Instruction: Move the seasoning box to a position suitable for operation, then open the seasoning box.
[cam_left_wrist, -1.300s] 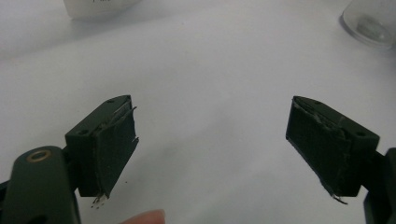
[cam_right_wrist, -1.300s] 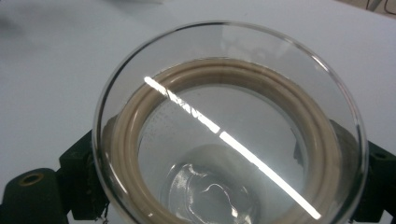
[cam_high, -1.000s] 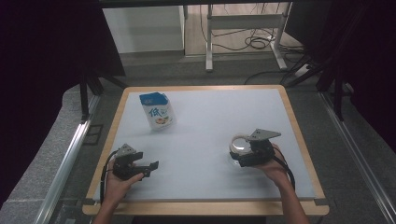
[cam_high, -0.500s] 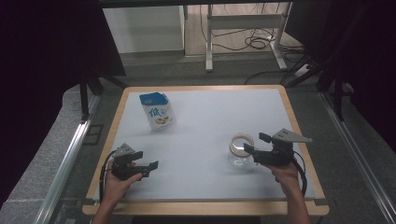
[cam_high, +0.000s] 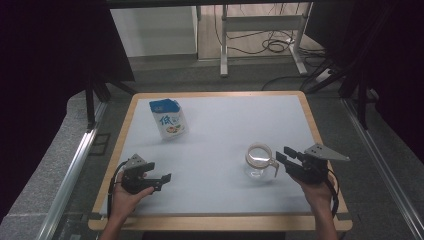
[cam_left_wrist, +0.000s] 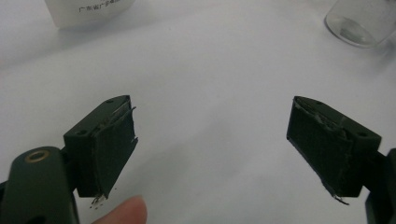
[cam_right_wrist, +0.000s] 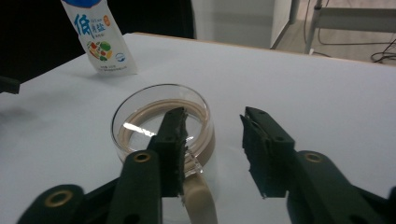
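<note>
the glass jug (cam_high: 259, 161) stands on the white table (cam_high: 225, 135) at the near right, its handle (cam_high: 274, 168) pointing right toward the right gripper (cam_high: 283, 155). in the right gripper view that gripper (cam_right_wrist: 212, 140) has its jaws part open and they have just been closing; the handle (cam_right_wrist: 200, 198) lies low between them, by the left jaw, with no pad pressing on it. the left gripper (cam_high: 165, 180) rests at the near left with jaws wide apart and nothing between them. a carton (cam_high: 168, 119) stands at the far left, well apart from the jug.
</note>
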